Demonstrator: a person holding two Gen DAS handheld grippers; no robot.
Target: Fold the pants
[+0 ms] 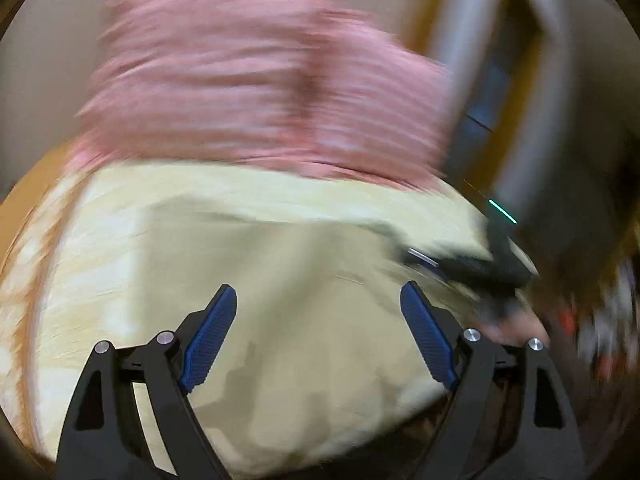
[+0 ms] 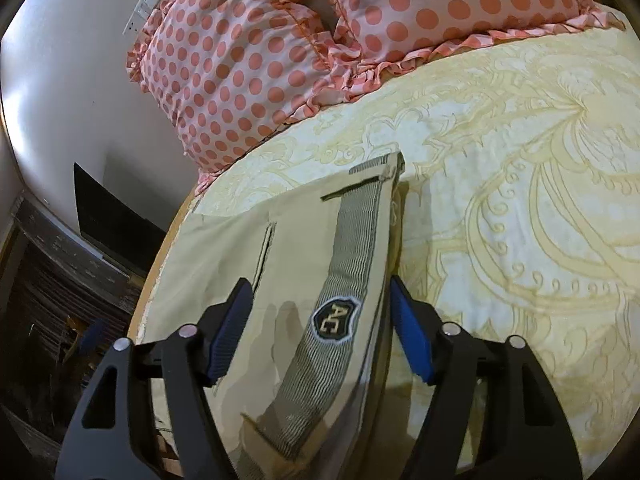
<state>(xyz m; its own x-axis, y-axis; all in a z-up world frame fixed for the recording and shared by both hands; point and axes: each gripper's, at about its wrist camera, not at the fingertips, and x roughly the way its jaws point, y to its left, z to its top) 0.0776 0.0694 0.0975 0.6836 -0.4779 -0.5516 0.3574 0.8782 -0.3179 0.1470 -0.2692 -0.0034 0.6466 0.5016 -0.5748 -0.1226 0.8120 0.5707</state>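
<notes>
The right gripper (image 2: 320,312) is held low over the pants (image 2: 296,264), and its two blue-padded fingers (image 2: 230,332) are spread wide apart, one on each side of the grey ribbed waistband (image 2: 348,264). A badge with the letters "AC" (image 2: 336,316) sits on this band, between the fingers. The beige pants lie flat near the left edge of the bed, on a yellow patterned bedsheet (image 2: 520,200). At the far side, two polka-dot pillows (image 2: 240,64) lie beside each other.

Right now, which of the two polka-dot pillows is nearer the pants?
The left pillow, by the wall. Its lower corner comes down close to the khaki pants on the bedspread; the right pillow sits farther back.
</notes>
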